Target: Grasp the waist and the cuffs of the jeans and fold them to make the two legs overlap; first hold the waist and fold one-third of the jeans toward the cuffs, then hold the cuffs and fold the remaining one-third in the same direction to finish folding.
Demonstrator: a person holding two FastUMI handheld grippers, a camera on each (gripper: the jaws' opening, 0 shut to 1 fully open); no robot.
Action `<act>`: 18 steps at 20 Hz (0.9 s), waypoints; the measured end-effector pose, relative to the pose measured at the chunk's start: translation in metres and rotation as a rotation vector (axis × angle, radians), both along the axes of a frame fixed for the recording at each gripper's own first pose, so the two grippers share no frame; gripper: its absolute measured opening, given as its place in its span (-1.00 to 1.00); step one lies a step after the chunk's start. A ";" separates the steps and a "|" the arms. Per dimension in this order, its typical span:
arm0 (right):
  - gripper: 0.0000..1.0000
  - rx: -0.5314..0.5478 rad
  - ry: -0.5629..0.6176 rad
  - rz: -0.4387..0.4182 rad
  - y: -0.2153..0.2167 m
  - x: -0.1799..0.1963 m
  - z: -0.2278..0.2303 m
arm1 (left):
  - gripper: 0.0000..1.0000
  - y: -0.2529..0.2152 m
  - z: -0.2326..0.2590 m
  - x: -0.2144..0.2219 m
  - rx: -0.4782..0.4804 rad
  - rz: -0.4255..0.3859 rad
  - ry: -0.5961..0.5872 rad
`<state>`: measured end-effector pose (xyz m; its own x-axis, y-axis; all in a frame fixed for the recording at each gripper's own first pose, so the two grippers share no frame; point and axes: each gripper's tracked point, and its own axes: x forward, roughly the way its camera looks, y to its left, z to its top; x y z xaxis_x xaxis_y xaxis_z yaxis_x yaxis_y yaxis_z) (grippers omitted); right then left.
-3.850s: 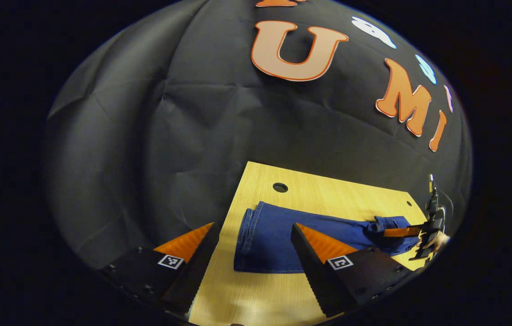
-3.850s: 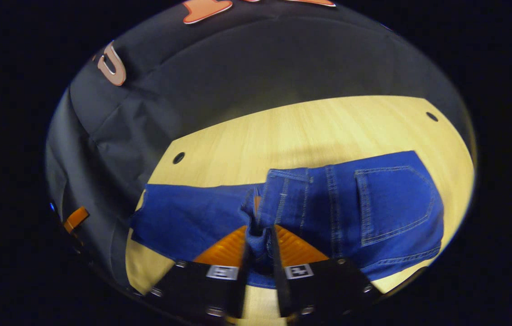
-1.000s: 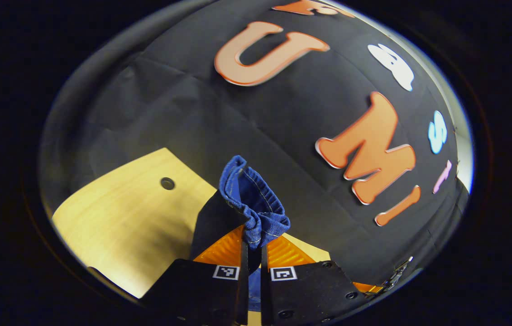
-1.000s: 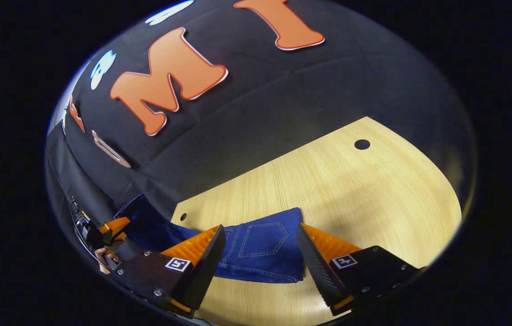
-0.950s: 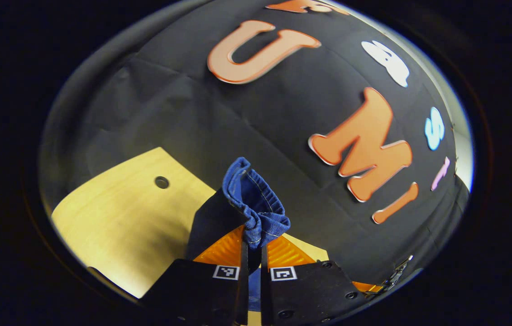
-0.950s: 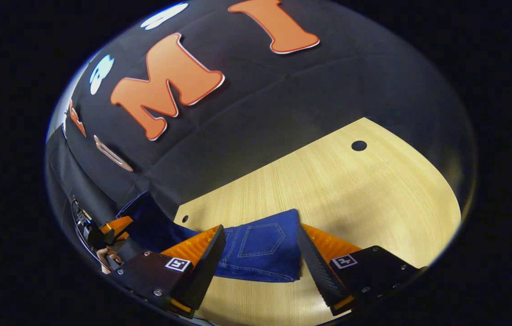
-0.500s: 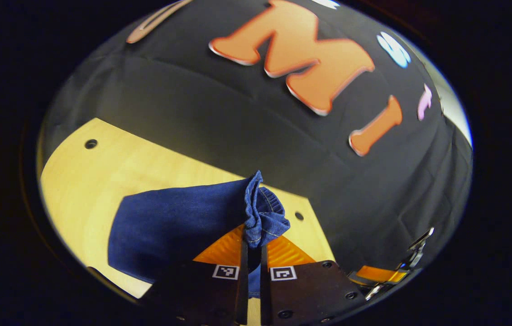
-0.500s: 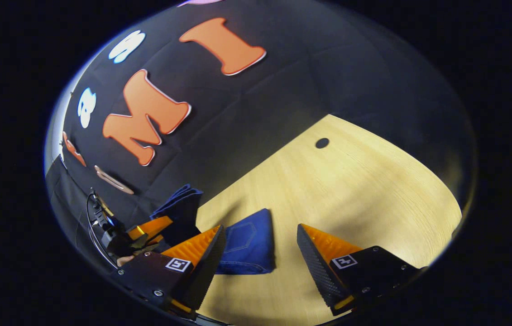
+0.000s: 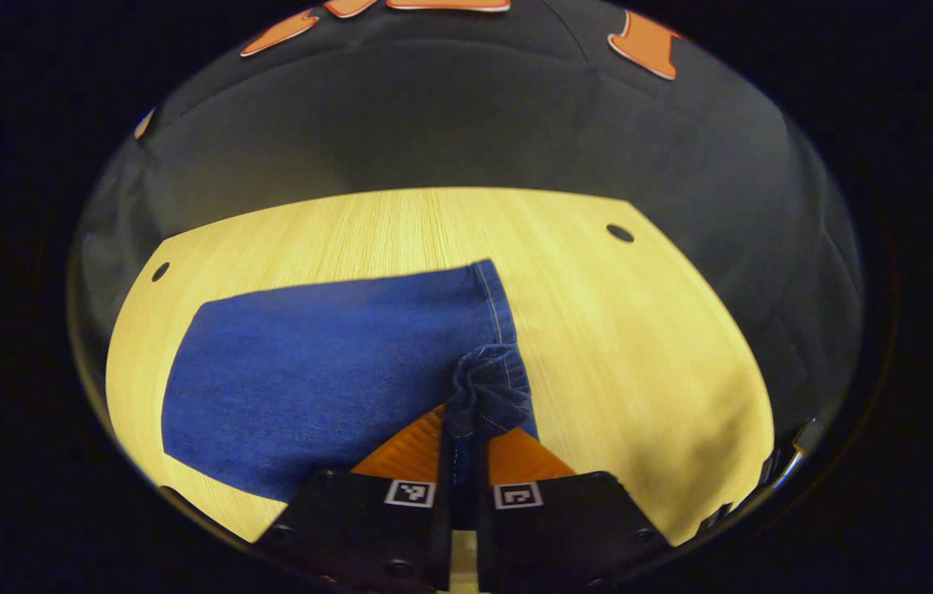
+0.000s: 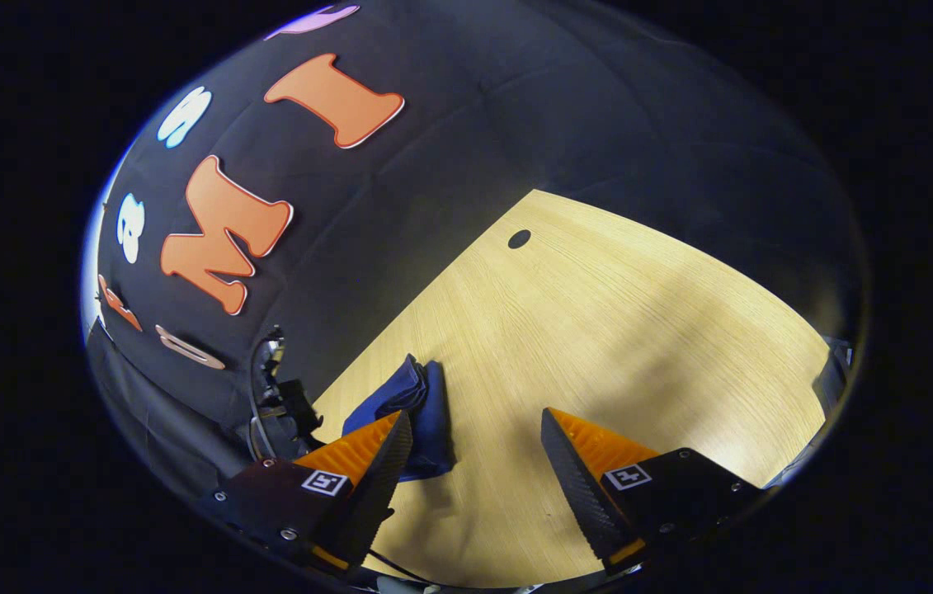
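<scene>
Jeans [image 9: 326,363] cuffs [image 9: 487,396] are bunched and pinched between the closed fingers of the left gripper [image 9: 463,445], the folded denim spreading flat on the wooden table [image 9: 639,330] ahead and to its left. Right gripper [image 10: 474,445] hangs wide apart, holding nothing, the jeans just beside its left finger.

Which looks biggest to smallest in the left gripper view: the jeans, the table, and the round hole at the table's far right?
1. table, widest across the view.
2. jeans, covering a large part of it, cuff end pinched in the left gripper.
3. hole, by far the smallest.
</scene>
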<state>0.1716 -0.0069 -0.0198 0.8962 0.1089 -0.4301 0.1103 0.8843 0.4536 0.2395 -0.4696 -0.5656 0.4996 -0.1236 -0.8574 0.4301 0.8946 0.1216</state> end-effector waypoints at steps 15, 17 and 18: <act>0.94 -0.233 0.003 0.140 0.066 0.055 0.031 | 0.95 -0.004 0.159 -0.014 -0.363 -0.116 -0.107; 0.95 -0.307 -0.045 0.155 0.079 0.058 0.050 | 0.96 0.027 0.211 -0.001 -0.392 -0.090 -0.206; 0.95 -0.345 -0.068 0.155 0.083 0.057 0.058 | 0.96 0.045 0.238 0.005 -0.406 -0.072 -0.258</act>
<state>0.2282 0.0757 0.0385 0.9082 0.1042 -0.4055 -0.0565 0.9902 0.1278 0.2441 -0.4242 -0.3274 0.6673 -0.4646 -0.5822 0.4946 0.8608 -0.1200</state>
